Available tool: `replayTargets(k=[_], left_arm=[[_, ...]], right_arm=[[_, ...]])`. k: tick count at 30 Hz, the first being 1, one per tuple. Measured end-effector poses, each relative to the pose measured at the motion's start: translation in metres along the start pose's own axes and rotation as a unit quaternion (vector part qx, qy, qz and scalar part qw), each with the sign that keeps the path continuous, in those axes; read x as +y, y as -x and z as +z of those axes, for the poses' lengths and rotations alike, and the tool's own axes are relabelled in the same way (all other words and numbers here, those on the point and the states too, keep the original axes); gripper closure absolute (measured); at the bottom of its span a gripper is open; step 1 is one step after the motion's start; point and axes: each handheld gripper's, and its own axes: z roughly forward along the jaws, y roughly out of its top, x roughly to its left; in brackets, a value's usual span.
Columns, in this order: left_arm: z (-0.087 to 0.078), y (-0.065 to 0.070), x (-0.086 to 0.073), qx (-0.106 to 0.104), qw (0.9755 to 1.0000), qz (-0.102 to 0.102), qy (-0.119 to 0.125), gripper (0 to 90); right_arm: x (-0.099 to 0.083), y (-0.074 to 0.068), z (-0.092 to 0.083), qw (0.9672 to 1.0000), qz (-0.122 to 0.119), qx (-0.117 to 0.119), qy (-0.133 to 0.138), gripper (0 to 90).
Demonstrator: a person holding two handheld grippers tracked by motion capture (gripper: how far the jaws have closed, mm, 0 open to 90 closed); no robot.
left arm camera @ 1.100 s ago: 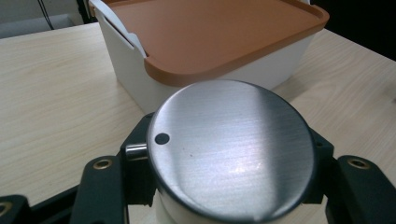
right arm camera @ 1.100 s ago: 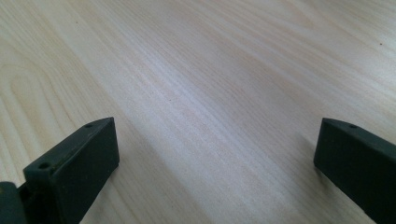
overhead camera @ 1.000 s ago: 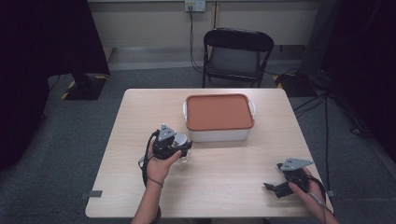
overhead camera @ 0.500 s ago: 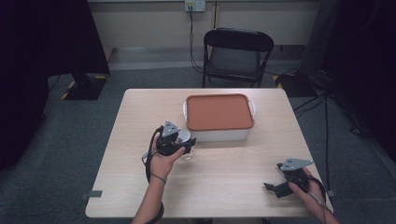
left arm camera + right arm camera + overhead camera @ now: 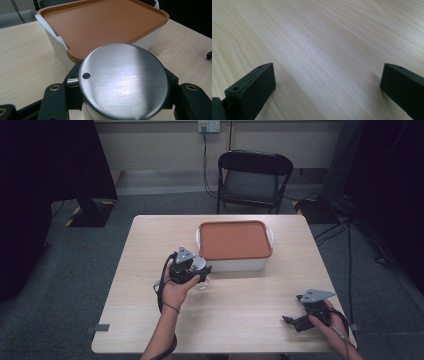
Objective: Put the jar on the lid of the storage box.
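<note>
A round container with a brushed-metal lid (image 5: 123,81) is clamped between the jaws of the left gripper (image 5: 192,270); its body appears clear in the high view, and it is seen just in front of the white box with the orange lid (image 5: 235,240), near the middle of the bench (image 5: 150,250). The container is held upright, its axis roughly vertical, with the flat lid facing up and slightly toward the left gripper view's camera. A small dark hole is seen near the lid's rim, and a short metal pin sticks out sideways beside it. Whether the container's base touches the bench cannot be told.

The right gripper (image 5: 295,321) is held low near the bench's front right corner, its jaws standing well apart with nothing between them, over bare wood.

The bench top is of pale wood grain. The white box sits toward its far edge, about centred. A black folding chair (image 5: 255,180) is placed beyond the far edge on grey carpet, with a wall socket (image 5: 209,126) and cable behind it, and dark curtains hang at both sides
</note>
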Motion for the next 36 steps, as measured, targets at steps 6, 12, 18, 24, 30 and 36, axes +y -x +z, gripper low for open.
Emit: replayTargets(k=[6, 12, 18, 24, 30, 36], left_arm=[[0.002, -0.001, 0.003, -0.01, 0.9999, -0.004, -0.007, 39.1], [0.003, -0.002, 0.008, -0.008, 1.0, -0.002, -0.004, 39.1], [0.006, 0.0, 0.015, -0.005, 1.0, 0.004, -0.005, 39.2], [0.009, 0.003, 0.022, -0.007, 0.9999, 0.009, -0.01, 39.2], [0.012, 0.004, 0.025, -0.017, 0.9998, 0.004, -0.008, 39.2], [0.01, 0.003, 0.03, -0.015, 0.9999, 0.002, -0.001, 39.2]], right_arm=[[0.0, 0.0, 0.0, 1.0, 0.0, 0.0, 0.0, 0.0], [0.0, 0.0, 0.0, 1.0, 0.0, 0.0, 0.0, 0.0], [0.0, 0.0, 0.0, 1.0, 0.0, 0.0, 0.0, 0.0], [0.0, 0.0, 0.0, 1.0, 0.0, 0.0, 0.0, 0.0], [0.0, 0.0, 0.0, 1.0, 0.0, 0.0, 0.0, 0.0], [0.0, 0.0, 0.0, 1.0, 0.0, 0.0, 0.0, 0.0]])
